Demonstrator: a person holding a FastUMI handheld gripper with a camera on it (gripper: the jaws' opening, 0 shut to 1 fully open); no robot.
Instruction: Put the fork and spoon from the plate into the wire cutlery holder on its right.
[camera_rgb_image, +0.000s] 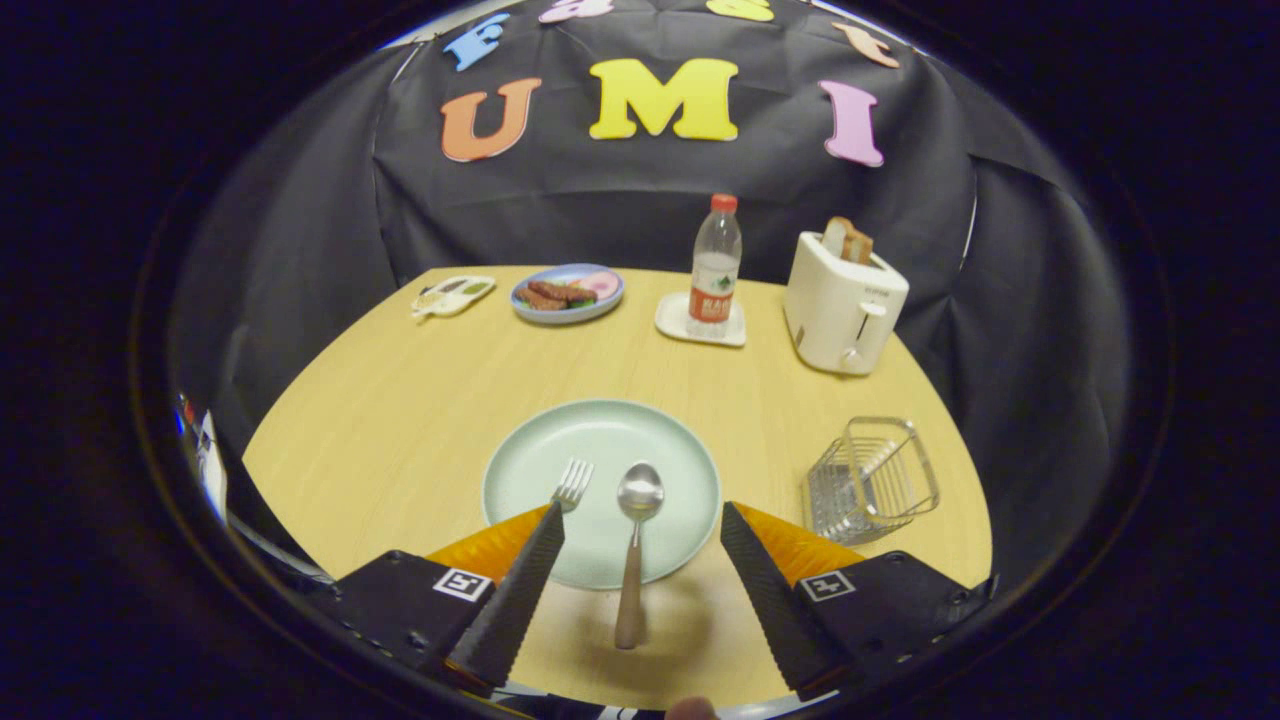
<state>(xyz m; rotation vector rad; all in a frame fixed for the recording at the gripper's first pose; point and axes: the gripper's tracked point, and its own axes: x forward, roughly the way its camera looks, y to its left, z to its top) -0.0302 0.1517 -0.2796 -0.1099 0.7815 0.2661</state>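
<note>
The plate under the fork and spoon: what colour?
Pale mint green plate, plain, seen in the gripper view.

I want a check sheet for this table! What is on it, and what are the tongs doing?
Surface: wooden table, round-edged.
Job's things: fork and spoon lie on the green plate; the spoon's handle sticks out over the rim between the fingers. Wire holder stands right of the plate, nothing in it.
Clutter: toaster with bread, water bottle on a coaster, blue plate of food, small tray, all beyond.
Grippers: tongs open, fingers either side of the spoon, not touching it.
Cables: nothing seen.
Surroundings: black cloth wall.
</note>
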